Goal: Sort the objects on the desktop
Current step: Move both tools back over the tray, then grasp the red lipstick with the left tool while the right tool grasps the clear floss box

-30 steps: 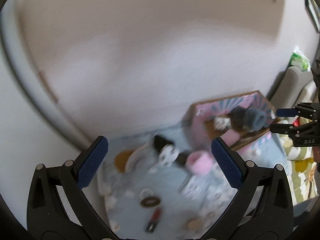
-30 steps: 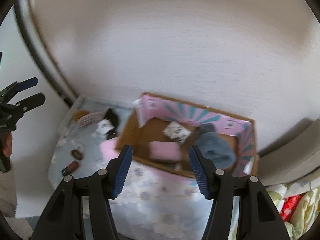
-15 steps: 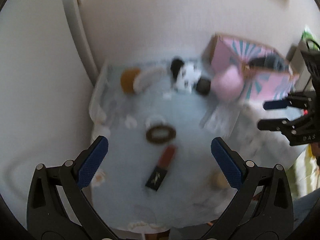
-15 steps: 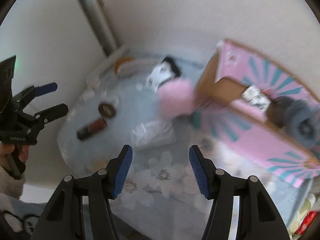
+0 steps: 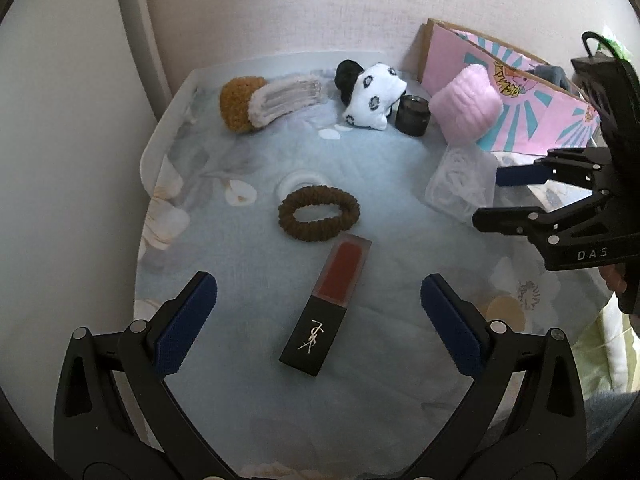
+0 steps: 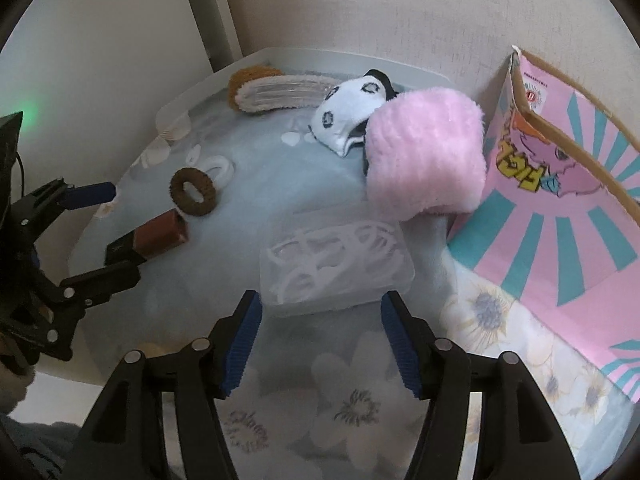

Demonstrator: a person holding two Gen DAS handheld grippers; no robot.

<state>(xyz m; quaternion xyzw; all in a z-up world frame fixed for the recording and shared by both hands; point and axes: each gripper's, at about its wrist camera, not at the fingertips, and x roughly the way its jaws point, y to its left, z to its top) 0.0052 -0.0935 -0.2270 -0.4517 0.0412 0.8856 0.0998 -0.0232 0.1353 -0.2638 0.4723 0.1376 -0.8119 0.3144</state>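
Currently both grippers hover over the desktop with nothing in them. The left gripper (image 5: 319, 312) stands with its jaws spread wide, directly above the lipstick tube (image 5: 325, 307), which lies flat on the floral tablecloth (image 5: 240, 248) between the two blue pads. The right gripper (image 6: 321, 338) is also open, jaws about as wide as the clear plastic box (image 6: 335, 267) lying just ahead of them.

Handling, as judged from appearance:
- Lipstick tube: rigid, light, smooth-sided and likely slippery. Grip across the black cap end or the mid-body, on the long flat faces.
- Clear plastic box: light, thin-walled, and it may flex; it holds white looped items. Grip across the short sides, with moderate force.
- Brown scrunchie (image 5: 318, 213): soft and compressible. Pinch one side of the ring.

Surroundings: the scrunchie lies just beyond the lipstick, near its red end, and could be caught by a jaw on a forward approach. A fluffy pink item (image 6: 425, 155) leans against the pink cardboard box (image 6: 560, 208) and partly overhangs the far edge of the plastic box, so lifting the box may disturb it. A dark glass jar (image 5: 412, 115), a black-and-white plush (image 5: 372, 96) and a brown-and-white fuzzy item (image 5: 268, 102) sit along the far edge, well clear of both grippers.
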